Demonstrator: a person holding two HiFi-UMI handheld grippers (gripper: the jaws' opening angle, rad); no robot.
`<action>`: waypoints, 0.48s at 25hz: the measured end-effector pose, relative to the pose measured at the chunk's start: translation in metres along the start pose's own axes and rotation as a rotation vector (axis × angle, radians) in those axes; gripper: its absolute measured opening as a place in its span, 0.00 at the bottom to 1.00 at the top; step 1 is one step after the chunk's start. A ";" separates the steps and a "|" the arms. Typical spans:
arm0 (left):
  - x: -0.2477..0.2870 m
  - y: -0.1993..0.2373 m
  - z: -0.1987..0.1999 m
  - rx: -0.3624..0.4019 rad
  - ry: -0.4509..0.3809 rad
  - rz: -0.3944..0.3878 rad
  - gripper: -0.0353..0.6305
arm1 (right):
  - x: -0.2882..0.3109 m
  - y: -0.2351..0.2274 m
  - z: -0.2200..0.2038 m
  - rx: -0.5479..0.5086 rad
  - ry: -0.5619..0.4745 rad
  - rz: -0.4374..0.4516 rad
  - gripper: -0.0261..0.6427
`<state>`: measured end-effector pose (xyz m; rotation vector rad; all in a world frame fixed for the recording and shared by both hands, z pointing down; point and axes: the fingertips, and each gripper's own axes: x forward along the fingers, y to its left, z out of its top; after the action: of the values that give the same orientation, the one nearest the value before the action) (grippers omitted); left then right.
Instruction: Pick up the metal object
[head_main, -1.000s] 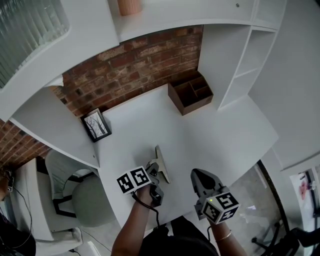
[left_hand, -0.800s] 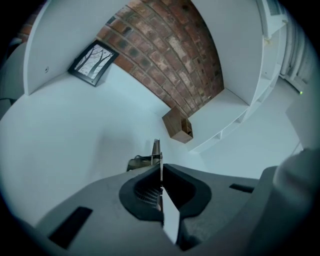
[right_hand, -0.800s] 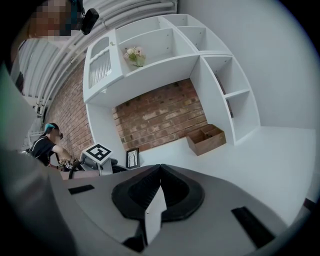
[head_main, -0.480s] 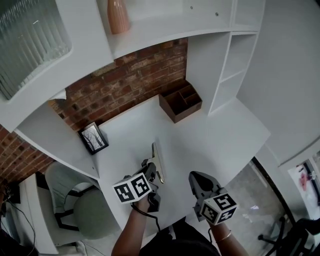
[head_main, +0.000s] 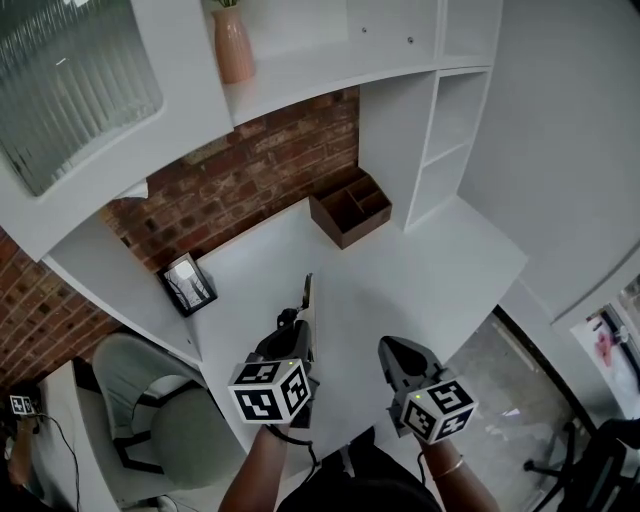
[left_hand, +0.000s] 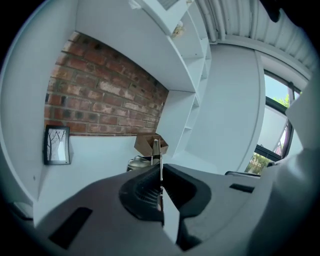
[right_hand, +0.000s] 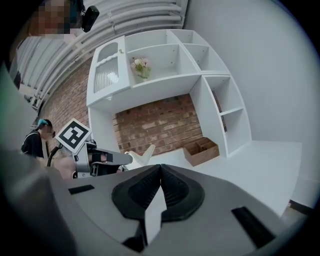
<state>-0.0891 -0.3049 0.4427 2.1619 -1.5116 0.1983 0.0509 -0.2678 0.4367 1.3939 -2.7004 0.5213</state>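
Nearer the person than the wooden organiser (head_main: 350, 207), the left gripper (head_main: 297, 330) has its jaws clamped on the metal object (head_main: 308, 295). This is a thin piece held edge-up above the desk (head_main: 440, 270), its tip toward the organiser. The pads pinch only a slim section, so I judge it could pivot or slip out if the wrist rolls or jerks, and drop onto the desk. Pushed forward, it could knock the organiser. Further right, also short of the organiser, the right gripper (head_main: 393, 352) hangs with jaws together and empty. If it drifts left, it could bump the metal object.
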 end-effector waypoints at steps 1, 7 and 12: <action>-0.004 -0.002 0.003 0.022 -0.005 -0.002 0.07 | -0.001 0.002 0.001 -0.004 -0.003 -0.003 0.05; -0.028 -0.013 0.011 0.137 -0.034 -0.012 0.07 | -0.013 0.017 0.002 -0.026 -0.021 -0.017 0.05; -0.043 -0.020 0.014 0.198 -0.056 -0.024 0.07 | -0.021 0.025 0.003 -0.041 -0.032 -0.029 0.05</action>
<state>-0.0893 -0.2698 0.4081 2.3566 -1.5537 0.2923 0.0439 -0.2394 0.4226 1.4411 -2.6947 0.4432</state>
